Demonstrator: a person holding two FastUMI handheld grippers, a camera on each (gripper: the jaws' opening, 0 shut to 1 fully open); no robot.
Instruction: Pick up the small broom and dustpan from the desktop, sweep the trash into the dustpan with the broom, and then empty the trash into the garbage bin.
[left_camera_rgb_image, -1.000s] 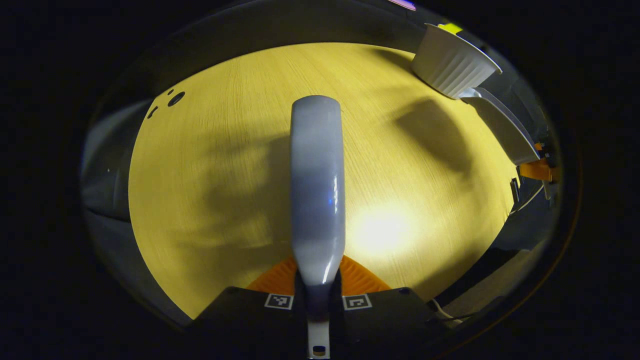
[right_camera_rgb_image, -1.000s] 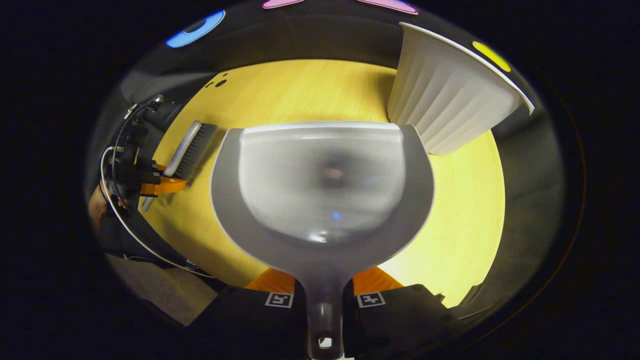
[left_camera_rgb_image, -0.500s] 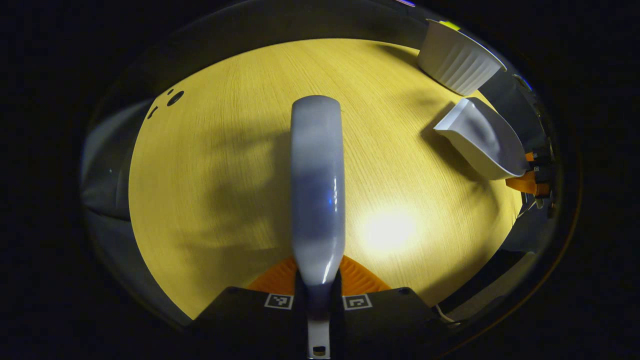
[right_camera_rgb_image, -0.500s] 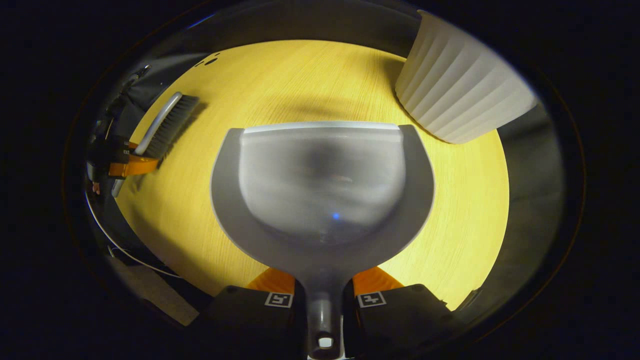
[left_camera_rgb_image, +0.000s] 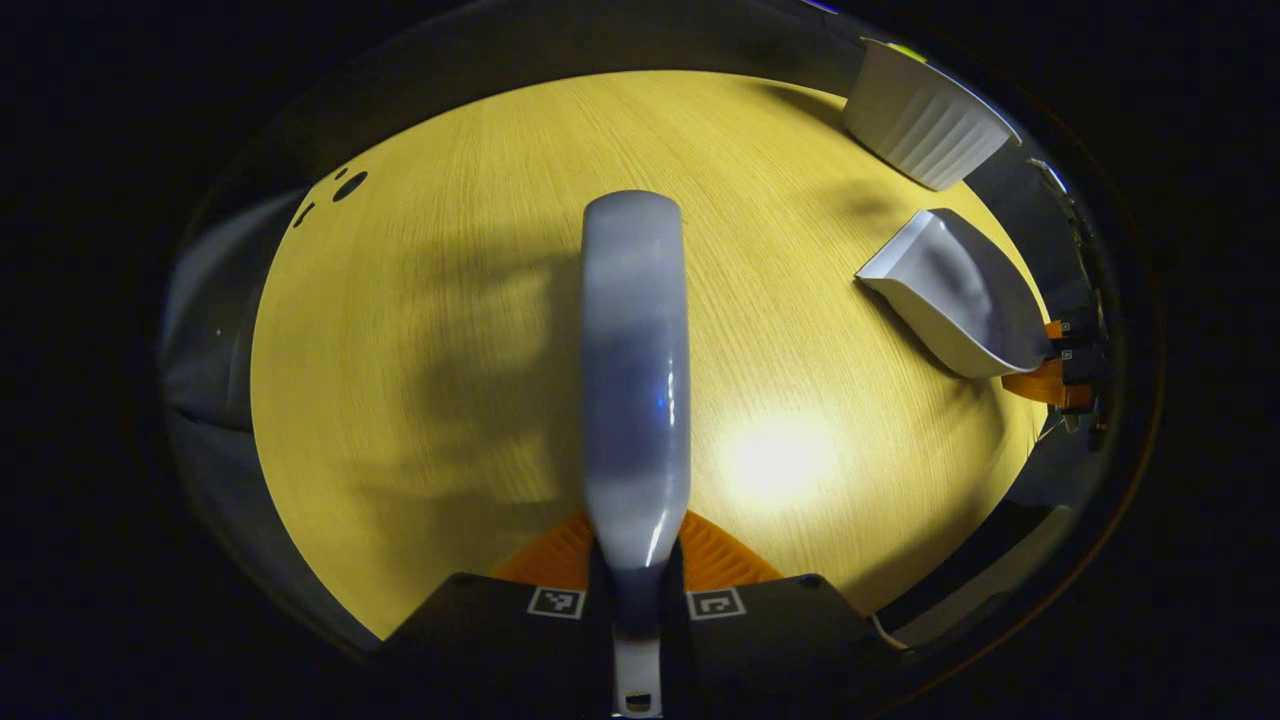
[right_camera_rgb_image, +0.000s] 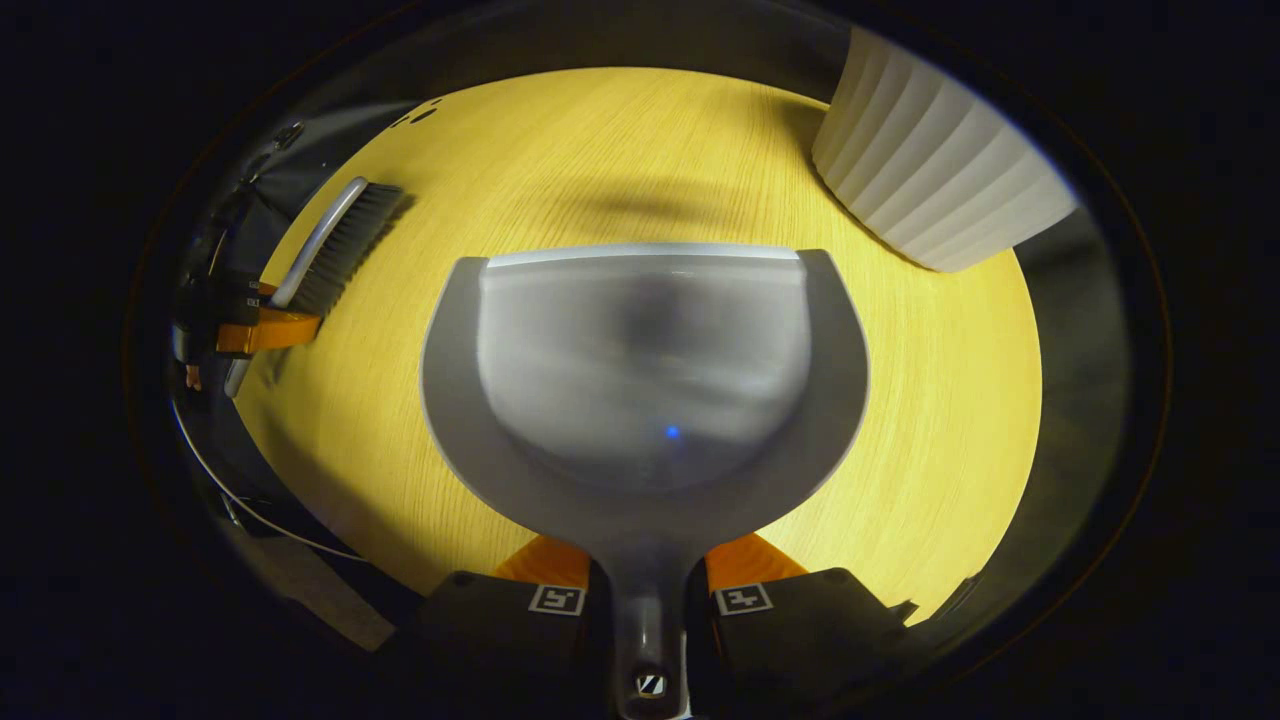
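My left gripper (left_camera_rgb_image: 637, 585) is shut on the handle of the small grey broom (left_camera_rgb_image: 636, 370), whose back runs straight ahead over the wooden desktop (left_camera_rgb_image: 450, 300). My right gripper (right_camera_rgb_image: 648, 590) is shut on the stem of the grey dustpan (right_camera_rgb_image: 645, 380), held with its pan facing me above the desk. In the right gripper view the broom (right_camera_rgb_image: 340, 245) and the left gripper (right_camera_rgb_image: 262, 328) appear at the far left. In the left gripper view the dustpan (left_camera_rgb_image: 960, 295) and right gripper (left_camera_rgb_image: 1050, 380) sit at the right edge. The white ribbed garbage bin (right_camera_rgb_image: 940, 180) stands at the desk's far right corner.
The bin (left_camera_rgb_image: 925, 125) appears at the upper right in the left gripper view. Small dark holes (left_camera_rgb_image: 348, 186) mark the desktop's far left corner. A thin cable (right_camera_rgb_image: 270, 525) hangs below the desk edge at the left.
The dustpan has come down and away from the bin, which now sits farther up and to the right. The broom has barely moved.
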